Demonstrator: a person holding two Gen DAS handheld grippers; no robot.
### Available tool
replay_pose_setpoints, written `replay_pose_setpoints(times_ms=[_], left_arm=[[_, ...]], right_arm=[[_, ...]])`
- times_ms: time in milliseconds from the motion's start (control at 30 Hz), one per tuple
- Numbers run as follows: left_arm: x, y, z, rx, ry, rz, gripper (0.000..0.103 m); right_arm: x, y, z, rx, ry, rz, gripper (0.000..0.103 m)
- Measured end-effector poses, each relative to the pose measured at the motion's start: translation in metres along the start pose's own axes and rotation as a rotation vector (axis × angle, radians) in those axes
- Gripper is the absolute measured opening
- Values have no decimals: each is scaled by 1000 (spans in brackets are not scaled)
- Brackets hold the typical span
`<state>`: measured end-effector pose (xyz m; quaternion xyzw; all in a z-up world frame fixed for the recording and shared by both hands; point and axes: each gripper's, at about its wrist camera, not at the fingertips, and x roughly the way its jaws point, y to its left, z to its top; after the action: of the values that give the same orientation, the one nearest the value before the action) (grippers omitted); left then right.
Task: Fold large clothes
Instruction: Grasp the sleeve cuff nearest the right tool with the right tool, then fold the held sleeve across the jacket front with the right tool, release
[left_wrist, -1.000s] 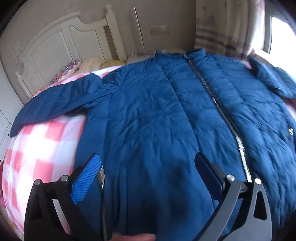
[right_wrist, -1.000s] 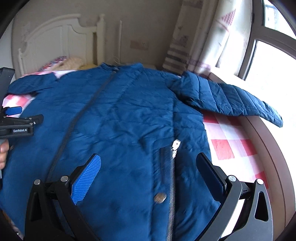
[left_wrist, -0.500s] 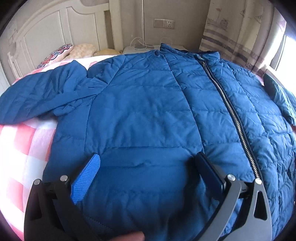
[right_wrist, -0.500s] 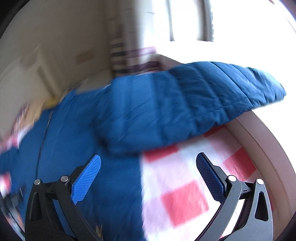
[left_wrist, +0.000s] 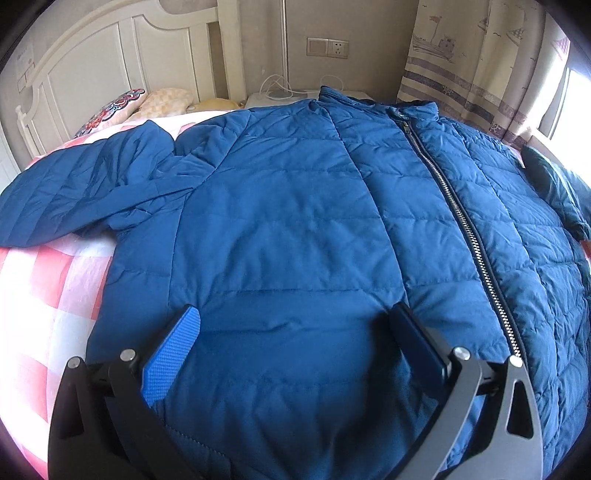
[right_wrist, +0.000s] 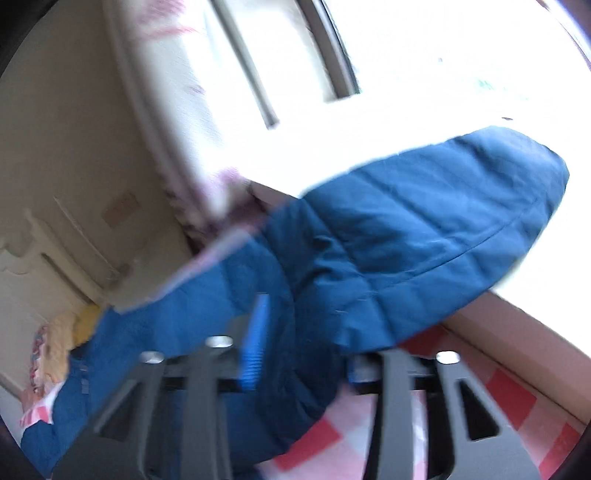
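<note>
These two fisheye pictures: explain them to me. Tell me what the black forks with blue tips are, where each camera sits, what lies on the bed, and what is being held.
Each black fork is a hand-held two-finger tool; a person carries one per hand, and no robot arm is involved. A camera on each tool looks forward along its fingers.

In the left wrist view, the left tool is open above a blue quilted jacket, which lies spread out and zipped on a pink checked bed.

The right wrist view is blurred and tilted. There the right tool has closed on the jacket's sleeve near the bright window.
</note>
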<state>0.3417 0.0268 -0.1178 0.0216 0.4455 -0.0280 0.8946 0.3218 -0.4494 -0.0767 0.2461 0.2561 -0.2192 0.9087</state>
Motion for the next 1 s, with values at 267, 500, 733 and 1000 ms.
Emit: replay_pose_setpoints(times_ms=[267,500,733,1000], left_arm=[[0,0,0,-1,0,-2,101],[0,1,0,-5,-2,-11,101],[1,1,0,-5,-5,-15,101],[0,1,-1,-5,-5,-17,101]], right_arm=[[-74,142,-51,-448,-62,318,28],[-56,222,-161,-725,240,402,30],[-41,203,-187,-713,393,411,83],[-97,102,-123,-382,222,338,83]])
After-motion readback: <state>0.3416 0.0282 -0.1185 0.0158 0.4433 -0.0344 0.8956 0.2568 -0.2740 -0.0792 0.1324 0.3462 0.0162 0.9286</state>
